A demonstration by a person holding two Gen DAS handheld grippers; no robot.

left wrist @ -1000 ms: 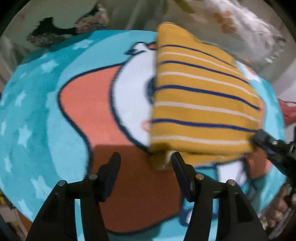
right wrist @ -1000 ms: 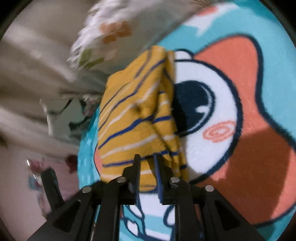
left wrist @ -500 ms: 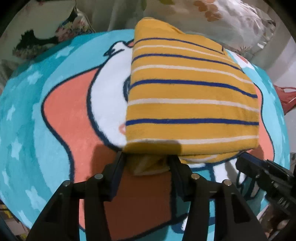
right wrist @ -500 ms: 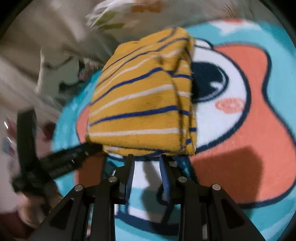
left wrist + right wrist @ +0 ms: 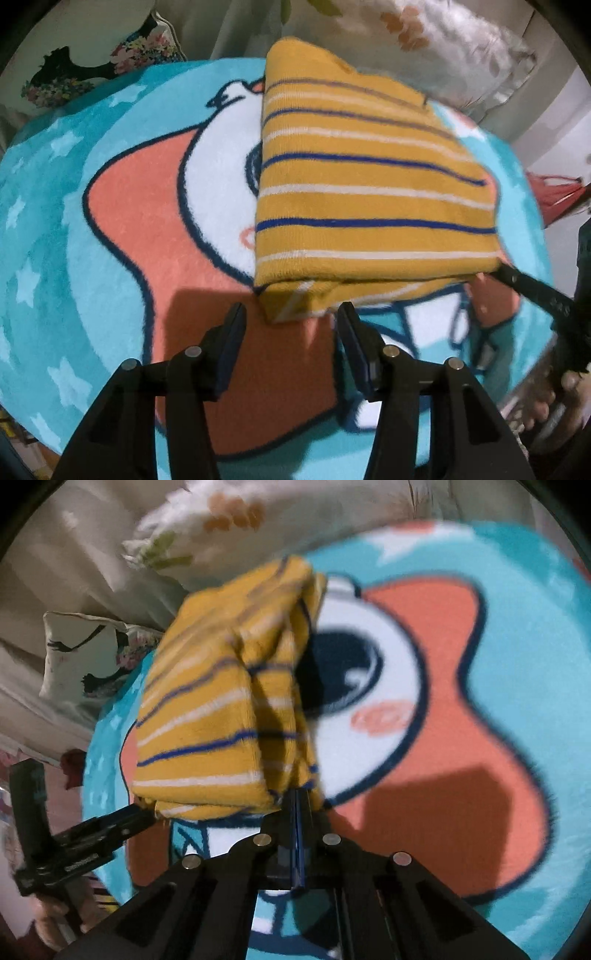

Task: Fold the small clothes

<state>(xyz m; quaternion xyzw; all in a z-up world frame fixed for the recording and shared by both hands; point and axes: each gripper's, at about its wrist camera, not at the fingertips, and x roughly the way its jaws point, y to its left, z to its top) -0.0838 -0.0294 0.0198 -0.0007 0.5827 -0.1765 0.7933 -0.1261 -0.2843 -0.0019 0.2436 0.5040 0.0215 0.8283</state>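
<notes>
A folded yellow garment (image 5: 369,206) with blue and white stripes lies on a round cartoon rug (image 5: 110,229). My left gripper (image 5: 291,321) is open, its jaws either side of the garment's near left corner, just short of it. My right gripper (image 5: 299,801) is shut on the garment's (image 5: 207,716) near corner, and the cloth bunches up above its jaws. In the left wrist view the right gripper (image 5: 517,284) reaches the garment's near right corner. In the right wrist view the left gripper (image 5: 92,834) shows at the lower left.
The rug (image 5: 480,664) is turquoise with an orange and white cartoon face. Floral cushions (image 5: 443,48) and a printed pillow (image 5: 81,653) lie beyond its far edge. A red item (image 5: 554,195) lies off the rug's right side.
My right gripper has closed on the garment's near corner and the cloth has bunched up. My left gripper has backed off slightly from the near left corner and stays open.
</notes>
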